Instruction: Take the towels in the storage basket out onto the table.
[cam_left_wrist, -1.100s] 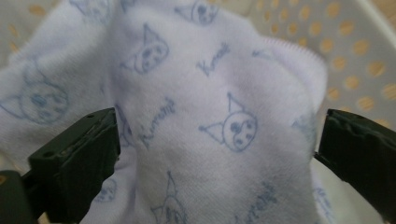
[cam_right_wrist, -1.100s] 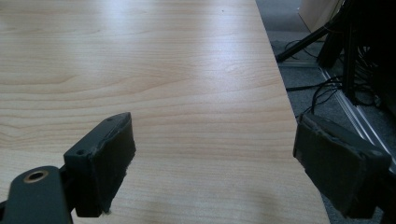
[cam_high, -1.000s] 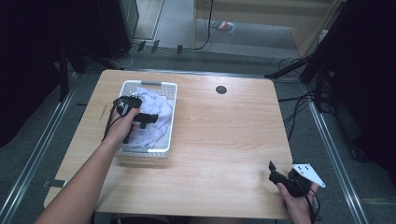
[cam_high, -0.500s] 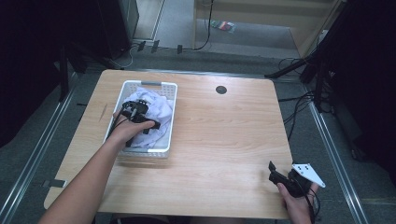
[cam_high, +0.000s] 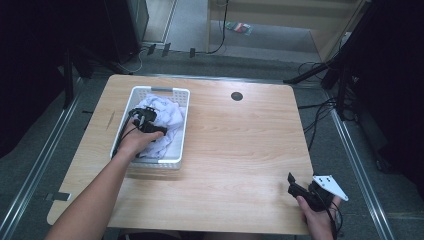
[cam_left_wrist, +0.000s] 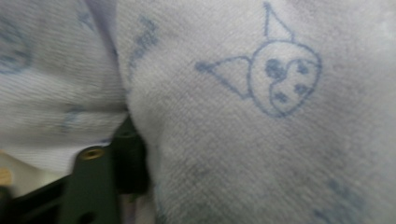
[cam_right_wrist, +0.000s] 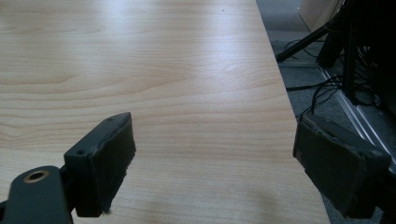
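A crumpled white cloth (cam_high: 167, 112) with a blue printed pattern lies in a white plastic basket (cam_high: 161, 90) on the left of the wooden table (cam_high: 240, 145). My left gripper (cam_high: 156, 131) points down into the basket with its tips buried in the cloth. Its jaws have just been closing. In the left gripper view the cloth (cam_left_wrist: 233, 140) bunches between them and presses against the one jaw that shows at lower left. My right gripper (cam_high: 295, 183) rests at the table's front right corner, and its jaws (cam_right_wrist: 212, 140) stand wide apart over bare wood.
A round black cable port (cam_high: 237, 96) sits in the table near the far edge. The table's right edge (cam_right_wrist: 289, 116) runs close by the right gripper, with cables (cam_high: 320, 115) on the floor beyond it.
The left gripper has shifted slightly toward the middle of the basket, settled into the cloth and drawn its jaws together on it. The right gripper has stayed in place.
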